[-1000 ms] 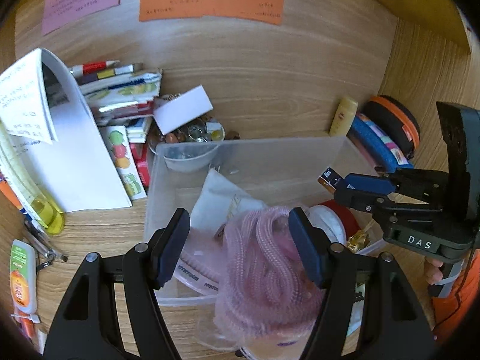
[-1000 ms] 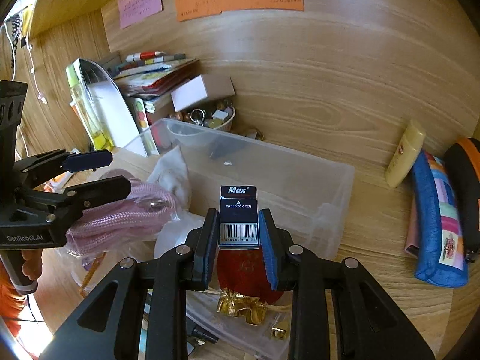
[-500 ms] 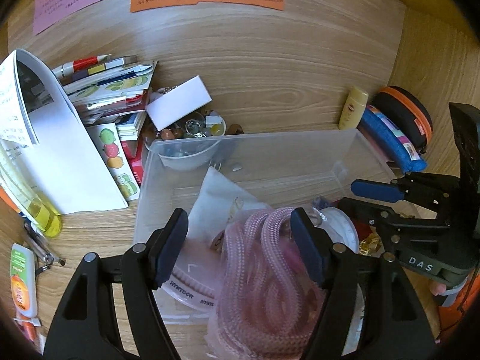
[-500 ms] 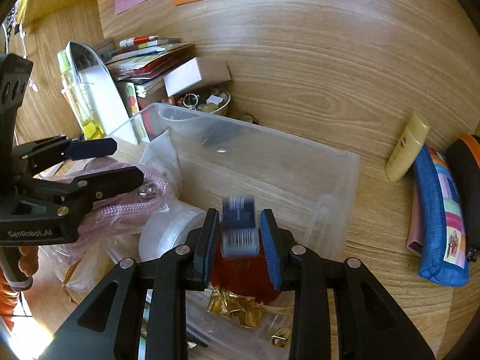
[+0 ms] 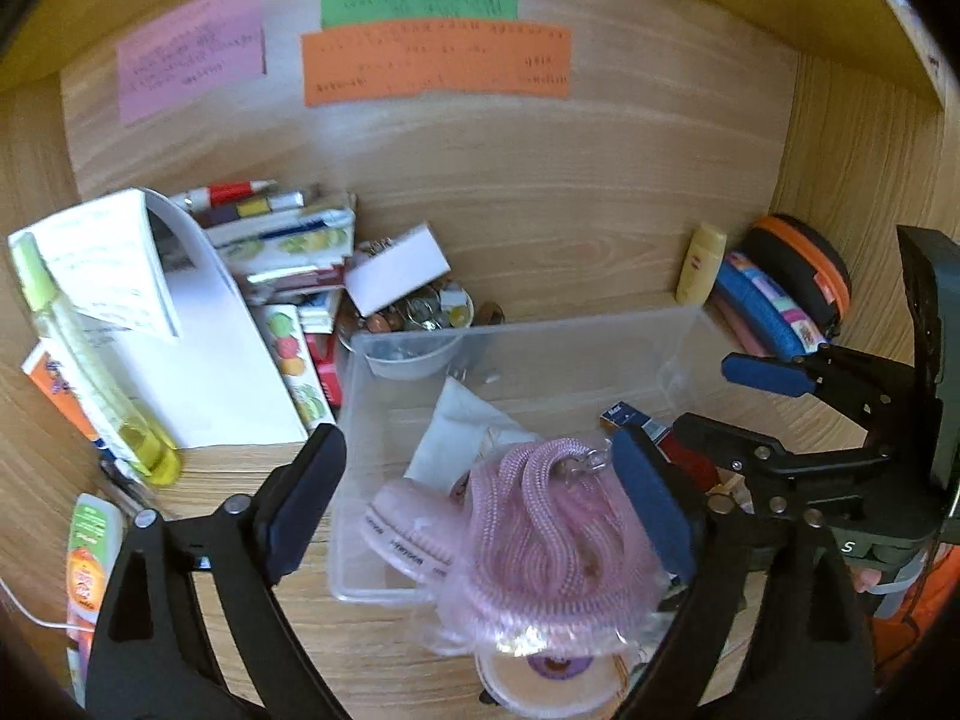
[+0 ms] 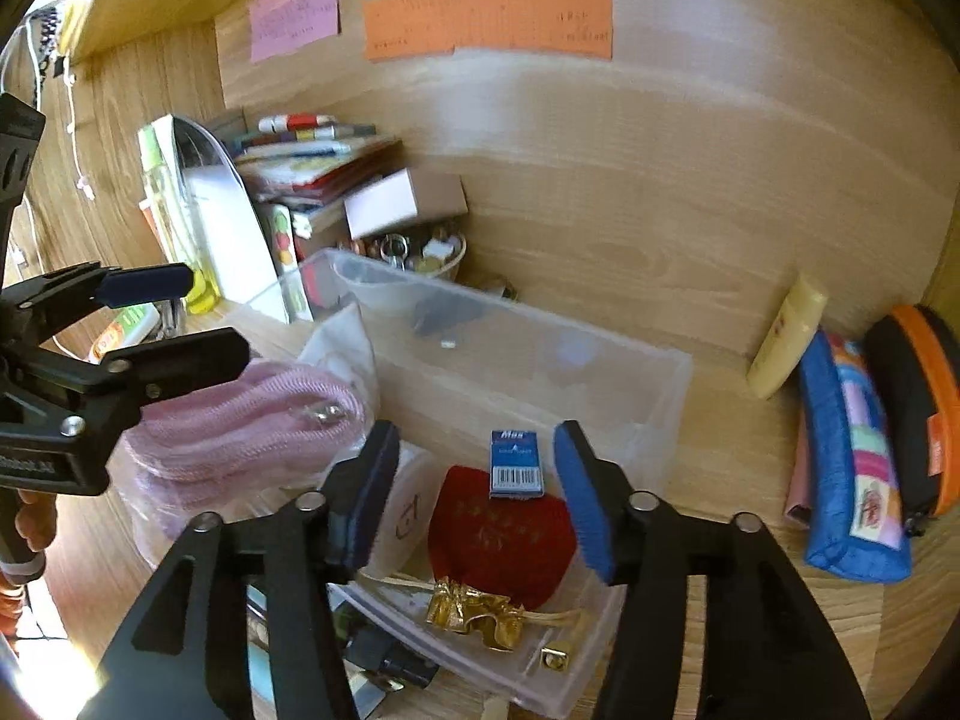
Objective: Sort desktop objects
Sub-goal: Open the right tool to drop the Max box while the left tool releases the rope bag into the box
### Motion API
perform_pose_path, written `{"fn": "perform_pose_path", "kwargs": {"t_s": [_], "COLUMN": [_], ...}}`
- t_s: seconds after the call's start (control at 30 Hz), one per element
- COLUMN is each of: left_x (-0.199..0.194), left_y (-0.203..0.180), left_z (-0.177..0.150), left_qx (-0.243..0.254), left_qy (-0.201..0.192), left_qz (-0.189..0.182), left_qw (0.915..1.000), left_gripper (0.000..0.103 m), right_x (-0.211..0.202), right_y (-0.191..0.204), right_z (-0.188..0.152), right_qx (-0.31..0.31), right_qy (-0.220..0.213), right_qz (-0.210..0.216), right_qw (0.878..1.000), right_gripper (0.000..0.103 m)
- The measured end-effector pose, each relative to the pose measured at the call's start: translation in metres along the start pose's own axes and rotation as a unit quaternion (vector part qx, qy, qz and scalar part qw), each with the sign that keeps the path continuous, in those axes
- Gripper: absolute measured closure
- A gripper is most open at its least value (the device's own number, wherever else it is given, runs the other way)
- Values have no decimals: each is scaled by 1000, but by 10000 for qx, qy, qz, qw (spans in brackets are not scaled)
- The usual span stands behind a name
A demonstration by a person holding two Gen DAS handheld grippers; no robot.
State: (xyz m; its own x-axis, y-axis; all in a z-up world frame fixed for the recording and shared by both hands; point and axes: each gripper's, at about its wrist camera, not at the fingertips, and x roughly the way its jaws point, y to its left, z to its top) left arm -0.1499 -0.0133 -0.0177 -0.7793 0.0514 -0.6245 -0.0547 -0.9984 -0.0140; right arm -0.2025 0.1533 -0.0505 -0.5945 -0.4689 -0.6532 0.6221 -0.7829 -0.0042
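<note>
One small blue staple box (image 6: 516, 463) marked "Max" lies on a red pouch (image 6: 501, 540) in the clear bin (image 6: 660, 384), between the right hand-held gripper's (image 6: 480, 495) just-parted jaws, which clamped it a second ago. Left hand-held gripper (image 5: 480, 507), jaws newly widened, no longer squeezes the pink cord (image 5: 540, 516).

Pink (image 5: 191, 69), green (image 5: 419, 3) and orange (image 5: 437, 62) paper notes hang on the wooden back wall (image 5: 540, 180). The green one sits just above the orange.
</note>
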Motion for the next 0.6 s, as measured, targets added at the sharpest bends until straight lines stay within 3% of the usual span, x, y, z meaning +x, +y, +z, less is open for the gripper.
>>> {"fn": "perform_pose_path", "kwargs": {"t_s": [0.23,0.6], "left_x": [-35,-80], "left_y": [3,9], "left_z": [-2,-29], "left_qx": [-19,-135], "left_qy": [-282,-536], "left_qz": [120,194], "left_qw": [9995,9983], "left_gripper": [3,1], "right_x": [-29,-67], "right_y": [10,8], "right_z": [3,-15], "right_qx": [-140,107], "right_qy": [-340,-395], "right_qz": [-254,-324], "right_qw": [9990,9986], "right_gripper": [21,15]}}
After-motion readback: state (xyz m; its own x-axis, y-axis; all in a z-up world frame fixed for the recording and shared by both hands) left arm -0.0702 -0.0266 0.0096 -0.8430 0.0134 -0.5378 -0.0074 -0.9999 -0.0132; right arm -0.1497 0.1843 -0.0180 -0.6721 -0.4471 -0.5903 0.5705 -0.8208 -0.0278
